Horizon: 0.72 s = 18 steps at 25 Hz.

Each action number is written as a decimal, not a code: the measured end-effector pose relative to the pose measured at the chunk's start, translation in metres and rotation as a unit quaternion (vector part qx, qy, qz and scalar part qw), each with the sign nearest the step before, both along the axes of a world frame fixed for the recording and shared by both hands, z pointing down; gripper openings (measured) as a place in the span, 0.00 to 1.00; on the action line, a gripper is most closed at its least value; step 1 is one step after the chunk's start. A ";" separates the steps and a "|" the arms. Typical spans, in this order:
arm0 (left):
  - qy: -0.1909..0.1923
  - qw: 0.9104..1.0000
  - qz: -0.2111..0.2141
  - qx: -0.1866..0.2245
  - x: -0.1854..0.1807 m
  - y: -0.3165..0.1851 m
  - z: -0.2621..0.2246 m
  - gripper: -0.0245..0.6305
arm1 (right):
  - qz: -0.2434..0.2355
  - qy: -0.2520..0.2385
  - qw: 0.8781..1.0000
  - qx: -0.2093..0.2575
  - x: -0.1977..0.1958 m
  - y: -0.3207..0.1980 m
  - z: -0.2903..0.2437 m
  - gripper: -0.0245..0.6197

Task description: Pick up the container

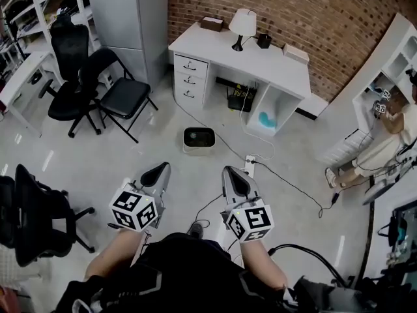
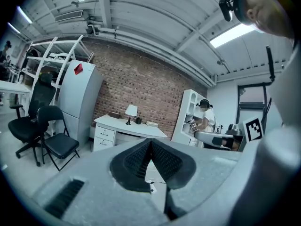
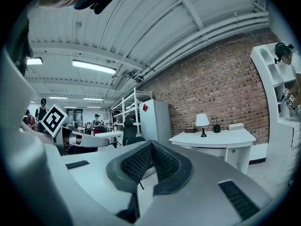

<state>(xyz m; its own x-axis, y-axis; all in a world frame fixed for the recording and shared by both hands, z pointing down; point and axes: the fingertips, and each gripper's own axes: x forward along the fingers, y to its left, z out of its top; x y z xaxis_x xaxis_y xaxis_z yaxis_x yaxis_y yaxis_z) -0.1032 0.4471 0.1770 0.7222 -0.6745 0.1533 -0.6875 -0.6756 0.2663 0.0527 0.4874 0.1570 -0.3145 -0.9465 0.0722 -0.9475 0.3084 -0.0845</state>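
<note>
**Head view.** Container (image 1: 199, 139): dark inside with a pale rim, standing on the floor at centre, just in front of the white table (image 1: 273, 67) that bears a lamp (image 1: 243, 23). Left hand-held gripper (image 1: 158, 173) and right hand-held gripper (image 1: 234, 181): side by side at the near edge, both pointing toward the container and well apart from it. Black chairs (image 1: 124, 96) stand far left.

**Left gripper view.** Jaws pressed together with nothing between them. The table (image 2: 120, 121) lies ahead. The container does not show.

**Right gripper view.** Jaws likewise together and empty. The table (image 3: 211, 136) is on the right. The container does not show.

**Step, as judged.** Approach stage, with no contact yet. The next move calls for closing the gap, lowering toward the floor, and parting the jaws before they meet the rim.
</note>
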 end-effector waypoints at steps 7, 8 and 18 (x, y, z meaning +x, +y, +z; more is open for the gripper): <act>-0.013 1.000 -0.013 -0.015 0.036 -0.018 0.001 0.05 | -0.002 -0.015 1.000 0.004 0.049 -0.020 0.000 0.05; -0.015 1.000 -0.014 -0.016 0.037 -0.019 0.001 0.05 | -0.003 -0.017 1.000 0.004 0.052 -0.021 0.000 0.05; -0.008 1.000 -0.009 -0.005 0.053 -0.060 -0.003 0.05 | -0.007 -0.020 1.000 0.009 0.063 -0.064 0.001 0.05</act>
